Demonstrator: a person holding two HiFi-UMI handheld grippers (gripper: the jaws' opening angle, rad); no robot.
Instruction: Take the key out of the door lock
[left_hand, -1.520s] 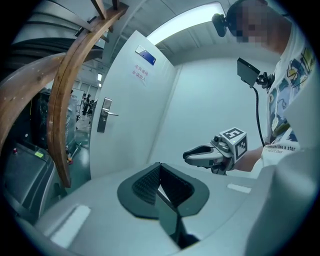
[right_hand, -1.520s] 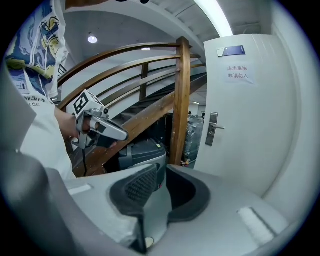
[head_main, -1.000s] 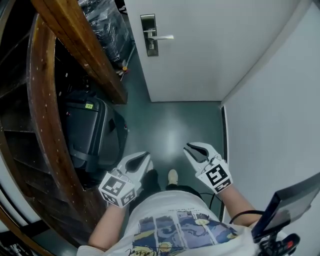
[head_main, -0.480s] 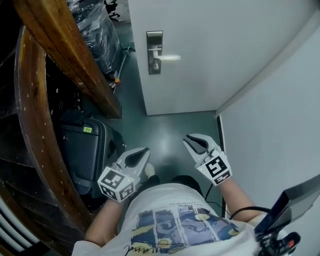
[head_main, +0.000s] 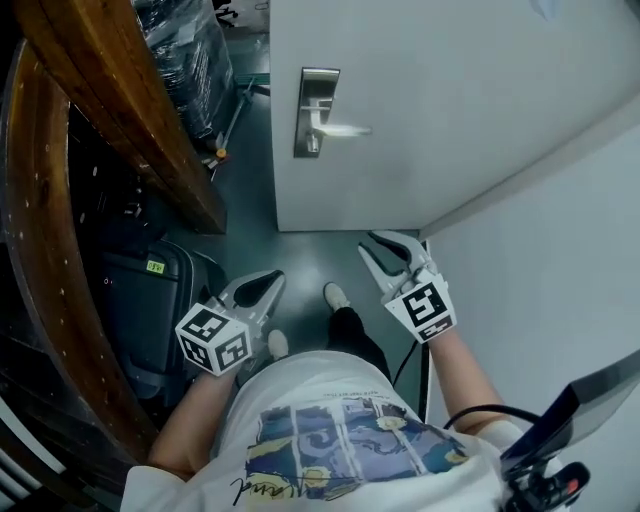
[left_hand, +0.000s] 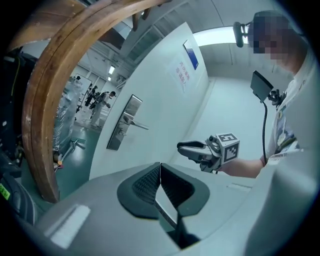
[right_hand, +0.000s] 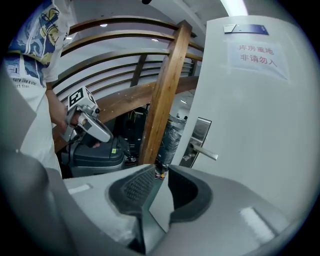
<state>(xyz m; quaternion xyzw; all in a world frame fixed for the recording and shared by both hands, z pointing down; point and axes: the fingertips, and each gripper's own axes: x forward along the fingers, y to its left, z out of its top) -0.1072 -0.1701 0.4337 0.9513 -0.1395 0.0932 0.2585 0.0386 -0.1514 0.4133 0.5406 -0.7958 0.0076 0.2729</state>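
Ahead of gripper fingers (head_main: 378, 272): door (head_main: 450, 100), smooth, matt; lock plate (head_main: 317, 105) and lever handle (head_main: 345, 130), brushed metal. Left of fingers: beam (head_main: 130, 100), varnished glossy wood. Beneath: floor (head_main: 300, 255), smooth, glossy.

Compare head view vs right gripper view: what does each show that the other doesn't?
Head view only: the person's shoes, the teal floor, a dark screen at lower right.
Right gripper view only: the red-lettered sign on the door, and a ceiling light.
Both: lock plate, door handle, dark suitcase, wooden beam, and the left gripper with its fingers together. A key is too small to make out in either.
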